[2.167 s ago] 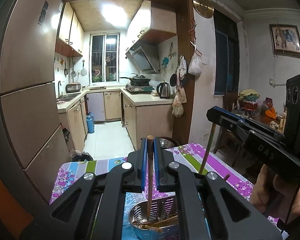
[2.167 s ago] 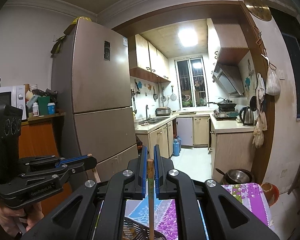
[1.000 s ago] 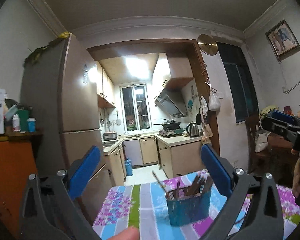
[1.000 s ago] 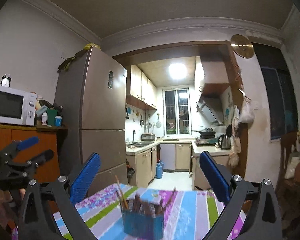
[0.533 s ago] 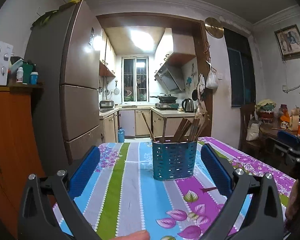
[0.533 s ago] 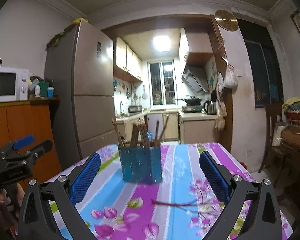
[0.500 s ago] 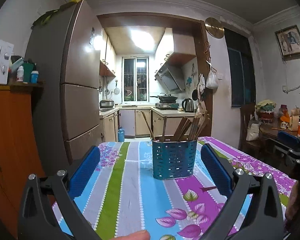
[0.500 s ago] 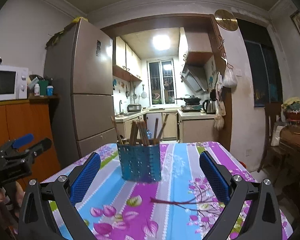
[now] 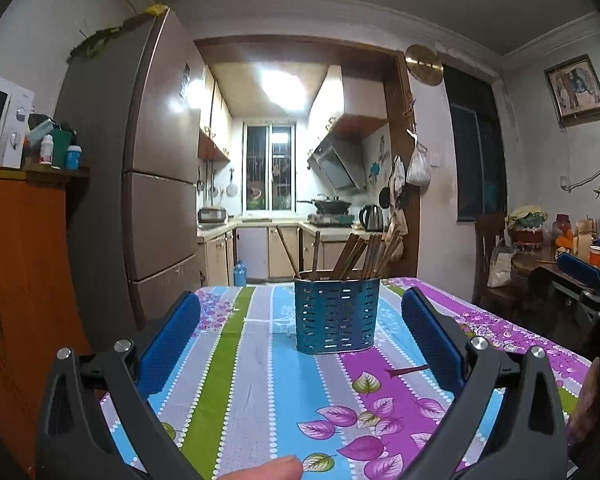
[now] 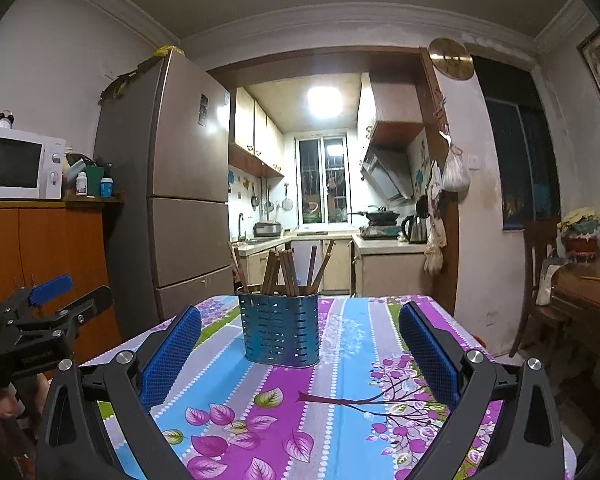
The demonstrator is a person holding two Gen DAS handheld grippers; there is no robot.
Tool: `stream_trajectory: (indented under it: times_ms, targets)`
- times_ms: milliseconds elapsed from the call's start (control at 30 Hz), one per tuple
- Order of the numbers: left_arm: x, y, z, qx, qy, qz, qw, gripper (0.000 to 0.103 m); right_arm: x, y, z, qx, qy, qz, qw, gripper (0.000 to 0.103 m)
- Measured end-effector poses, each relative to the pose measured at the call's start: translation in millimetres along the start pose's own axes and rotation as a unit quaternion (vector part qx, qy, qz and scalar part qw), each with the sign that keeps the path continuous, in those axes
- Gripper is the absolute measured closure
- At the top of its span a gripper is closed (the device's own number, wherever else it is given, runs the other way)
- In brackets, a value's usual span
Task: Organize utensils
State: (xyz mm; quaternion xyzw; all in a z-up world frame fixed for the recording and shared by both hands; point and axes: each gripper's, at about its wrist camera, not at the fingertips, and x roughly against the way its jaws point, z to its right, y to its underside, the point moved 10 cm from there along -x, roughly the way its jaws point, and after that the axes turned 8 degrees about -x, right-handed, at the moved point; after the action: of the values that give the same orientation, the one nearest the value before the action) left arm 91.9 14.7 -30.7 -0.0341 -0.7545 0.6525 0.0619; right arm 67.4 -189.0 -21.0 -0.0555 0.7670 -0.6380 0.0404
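A blue perforated metal utensil holder [image 9: 336, 314] stands on the flowered tablecloth [image 9: 260, 384]; it also shows in the right wrist view [image 10: 279, 330]. Several brown wooden chopsticks [image 9: 356, 254] stand in it, leaning at angles, and they show in the right wrist view too [image 10: 286, 266]. My left gripper [image 9: 300, 336] is open and empty, low over the table in front of the holder. My right gripper [image 10: 300, 340] is open and empty, also in front of the holder. Each gripper appears at the edge of the other's view: the right [image 9: 580, 280] and the left [image 10: 48, 312].
A tall fridge [image 10: 168, 200] and an orange cabinet [image 10: 40, 260] with a microwave [image 10: 20, 168] stand at the left. A kitchen lies behind the table. A chair [image 10: 540, 304] and a cluttered side table [image 9: 572, 256] stand at the right.
Both grippers were shut on chopsticks above the holder, then opened and pulled back and down. The chopsticks now stand in the holder. In the last half second little has moved.
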Motion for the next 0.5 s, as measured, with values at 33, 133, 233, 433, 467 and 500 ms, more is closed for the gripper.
stream_trajectory:
  times_ms: [33,133,233,433,467,500]
  targets:
    - [3,0,2,-0.001,-0.001,0.006,1.0,0.006,5,-1,0,0.005,0.002,0.008,1.0,0.005]
    - [19,-1,8,-0.006,-0.009,0.035,0.9993,0.006,20,-1,-1,0.018,0.005,0.03,0.999,0.005]
    - [31,-2,14,-0.014,-0.008,0.048,0.9987,0.006,30,1,1,0.01,0.003,0.032,0.999,0.005]
    - [43,-6,22,-0.022,-0.008,0.059,0.998,0.006,49,4,3,-0.002,0.003,0.039,0.999,0.005]
    - [44,-7,23,-0.024,-0.009,0.06,0.9979,0.006,50,3,3,-0.004,0.004,0.039,0.999,0.005]
    - [44,-8,24,-0.023,-0.011,0.059,0.9979,0.006,51,3,3,-0.006,0.004,0.037,0.999,0.005]
